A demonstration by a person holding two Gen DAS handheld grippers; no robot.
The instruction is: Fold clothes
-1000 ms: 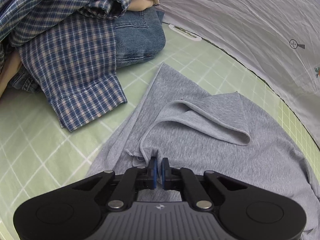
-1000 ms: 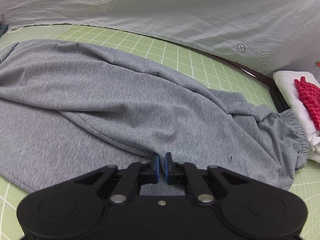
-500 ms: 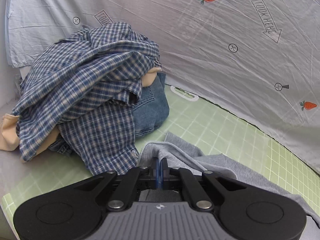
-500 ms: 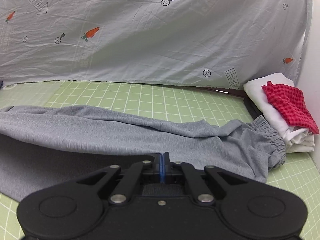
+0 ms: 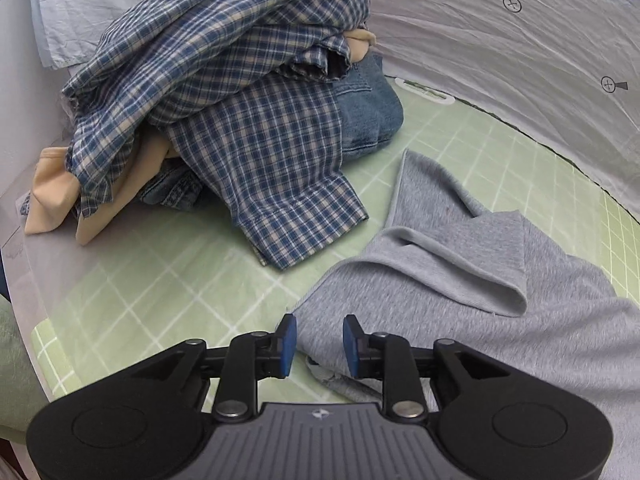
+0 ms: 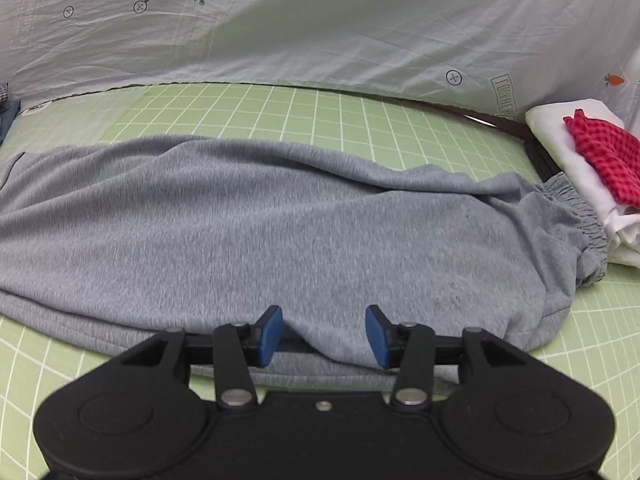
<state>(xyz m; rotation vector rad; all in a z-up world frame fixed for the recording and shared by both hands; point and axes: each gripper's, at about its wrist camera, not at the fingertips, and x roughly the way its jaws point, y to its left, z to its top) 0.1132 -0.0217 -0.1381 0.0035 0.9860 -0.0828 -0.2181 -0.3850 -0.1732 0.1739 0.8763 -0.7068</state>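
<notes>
1. While its jaws are opening, the left tool (image 5: 316,346) hangs over one end of the grey sweatpants (image 5: 460,292); the blue pads (image 5: 287,344) stand a narrow gap apart, with grey cloth seen between them but not pressed by either.
2. The right tool (image 6: 323,336) is opening too, its pads (image 6: 269,334) set moderately wide above the near hem of the same sweatpants (image 6: 280,216), with a hump of cloth between them and no pinch on it.
3. Folded lengthwise, the sweatpants lie across the green gridded mat (image 6: 328,112) on the worktop, the elastic waistband (image 6: 576,212) toward its right edge.
4. At the left end, one flap of grey fabric (image 5: 472,256) is turned over on itself.
5. Just beside the waistband sits a stack of white cloth (image 6: 576,152) with a red checked piece (image 6: 608,148) on top.
6. Near the worktop's far left corner lies a heap: a blue plaid shirt (image 5: 240,92) over jeans (image 5: 368,108) and a tan garment (image 5: 52,196).
7. A pale printed sheet (image 6: 320,20) with carrots hangs along the far edge.
</notes>
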